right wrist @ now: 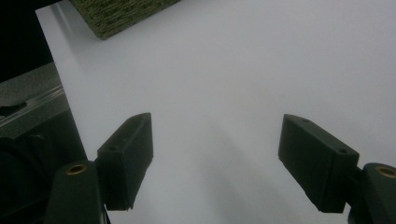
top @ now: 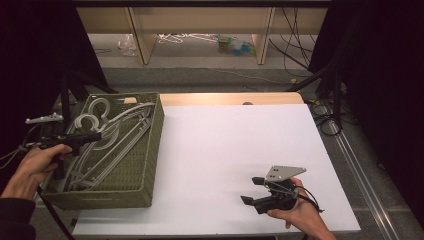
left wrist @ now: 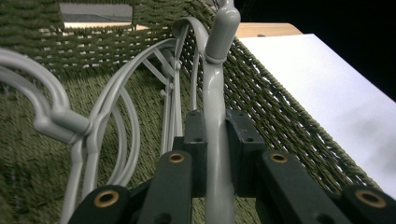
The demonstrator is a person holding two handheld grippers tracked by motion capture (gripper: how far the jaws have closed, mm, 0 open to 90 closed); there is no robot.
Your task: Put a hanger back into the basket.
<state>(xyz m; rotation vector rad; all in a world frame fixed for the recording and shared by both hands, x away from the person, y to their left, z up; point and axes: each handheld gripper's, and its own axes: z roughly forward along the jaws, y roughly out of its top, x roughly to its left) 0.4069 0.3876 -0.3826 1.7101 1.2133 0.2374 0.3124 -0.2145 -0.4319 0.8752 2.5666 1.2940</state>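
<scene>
Left gripper (left wrist: 212, 140) jaws clamped on the stem of a grey plastic clothes hanger (left wrist: 215, 93), pads pressing it from both sides; its hook curves up past the basket wall in the left gripper view. Hanger sits inside the olive-green woven rectangular basket (top: 150, 150) with more grey plastic hangers (top: 112, 137) piled beside it, some overlapping. Basket stands at the left edge of the white table top (top: 230, 150), near the front left corner. Left gripper (top: 92, 136) reaches in over the basket's left rim in the high view. Right gripper (right wrist: 217, 158) jaws wide apart, nothing between them, only bare white surface under them. Right gripper (top: 252, 191) hovers near the table's front edge, right of centre, well apart from the basket.
</scene>
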